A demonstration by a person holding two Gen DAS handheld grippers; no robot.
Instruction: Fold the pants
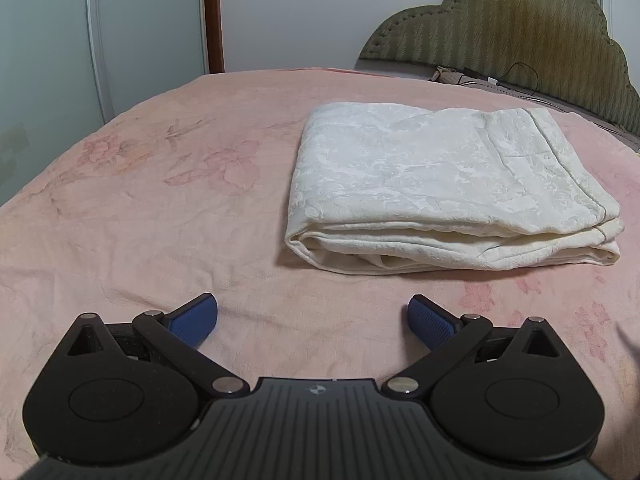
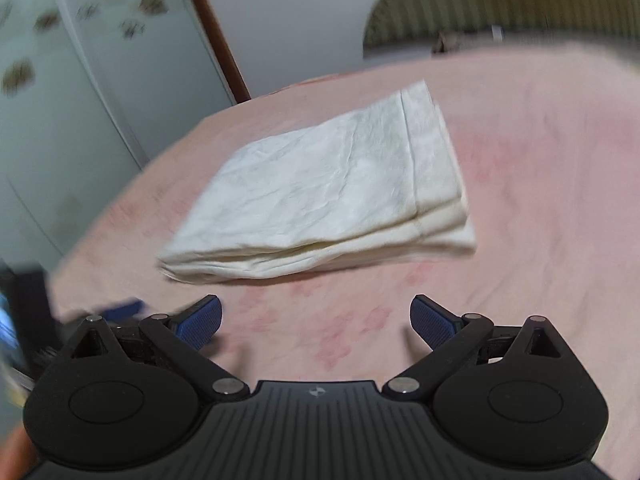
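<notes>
Left tongs (image 1: 313,320): spread wide, nothing between the blue pads, low over the pink bed (image 1: 160,208).
Right tongs (image 2: 316,322): spread wide, empty, view blurred.
Pants (image 1: 448,188): cream, folded into a flat stack on the bed, ahead of both tongs, apart from them.
Headboard (image 1: 520,32): beyond the pants.

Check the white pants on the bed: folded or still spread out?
Folded. The pants lie as a compact rectangle on the bed, with several stacked layers showing along the near edge. Neither gripper touches them.
</notes>
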